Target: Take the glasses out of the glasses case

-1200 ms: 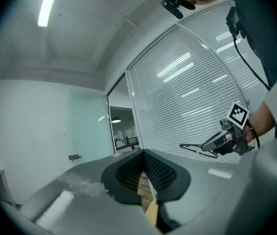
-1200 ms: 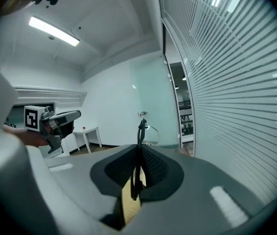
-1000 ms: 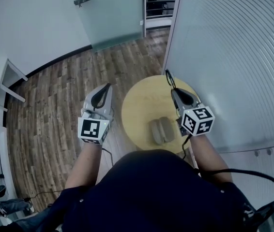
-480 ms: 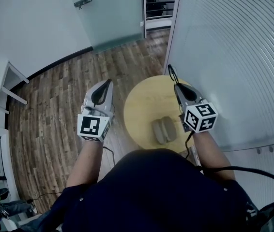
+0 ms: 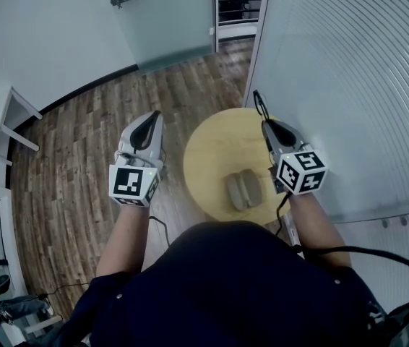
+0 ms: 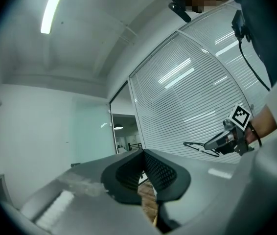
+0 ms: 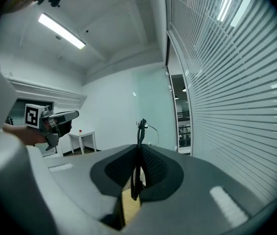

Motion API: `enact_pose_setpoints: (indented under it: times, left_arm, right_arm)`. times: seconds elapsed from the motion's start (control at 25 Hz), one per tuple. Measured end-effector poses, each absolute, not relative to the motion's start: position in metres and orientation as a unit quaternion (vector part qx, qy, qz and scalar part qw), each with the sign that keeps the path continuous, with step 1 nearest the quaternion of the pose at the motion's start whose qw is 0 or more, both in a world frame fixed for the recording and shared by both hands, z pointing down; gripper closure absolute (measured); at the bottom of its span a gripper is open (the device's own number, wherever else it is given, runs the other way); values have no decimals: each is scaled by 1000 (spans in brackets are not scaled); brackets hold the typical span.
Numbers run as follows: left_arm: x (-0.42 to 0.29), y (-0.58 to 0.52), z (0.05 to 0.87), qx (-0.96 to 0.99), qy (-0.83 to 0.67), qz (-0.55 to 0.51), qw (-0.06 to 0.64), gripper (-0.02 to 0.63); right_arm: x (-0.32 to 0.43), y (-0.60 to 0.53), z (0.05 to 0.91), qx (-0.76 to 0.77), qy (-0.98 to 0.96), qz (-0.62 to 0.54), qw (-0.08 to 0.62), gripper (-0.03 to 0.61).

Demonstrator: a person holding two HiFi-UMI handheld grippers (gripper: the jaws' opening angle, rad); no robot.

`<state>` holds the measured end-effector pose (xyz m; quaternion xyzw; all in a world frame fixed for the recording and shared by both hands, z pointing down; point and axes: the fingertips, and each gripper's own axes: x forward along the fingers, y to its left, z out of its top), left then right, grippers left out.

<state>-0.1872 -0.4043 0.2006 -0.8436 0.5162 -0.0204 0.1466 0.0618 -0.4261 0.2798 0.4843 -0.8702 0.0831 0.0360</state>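
Note:
An open grey glasses case (image 5: 239,190) lies on the round wooden table (image 5: 212,147), its two halves side by side with nothing visible inside. My right gripper (image 5: 266,123) is held above the table's right edge, shut on the thin black glasses (image 5: 256,105), which stick up past its tips. In the right gripper view the glasses (image 7: 139,131) stand pinched between the pads of the right gripper (image 7: 138,151). My left gripper (image 5: 154,114) hovers over the wooden floor left of the table. In its own view the left gripper (image 6: 143,153) is shut with nothing in it.
A wall of white blinds (image 5: 349,85) rises right behind the table. A frosted glass door (image 5: 168,20) is at the back. By the left wall stands a small white side table (image 5: 9,121). A cable (image 5: 157,226) trails over the floor near my legs.
The right gripper has lifted slightly up and to the right with the glasses. The left gripper has drifted a little to the left. The case has stayed put.

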Motion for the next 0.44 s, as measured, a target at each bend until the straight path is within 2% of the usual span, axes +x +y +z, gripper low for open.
enact_pose_setpoints:
  times: [0.44]
  left_arm:
    - [-178,-397,189,-843,515,-16,153,609]
  right_arm:
    - [71,-419,272,486,-870,78,35,546]
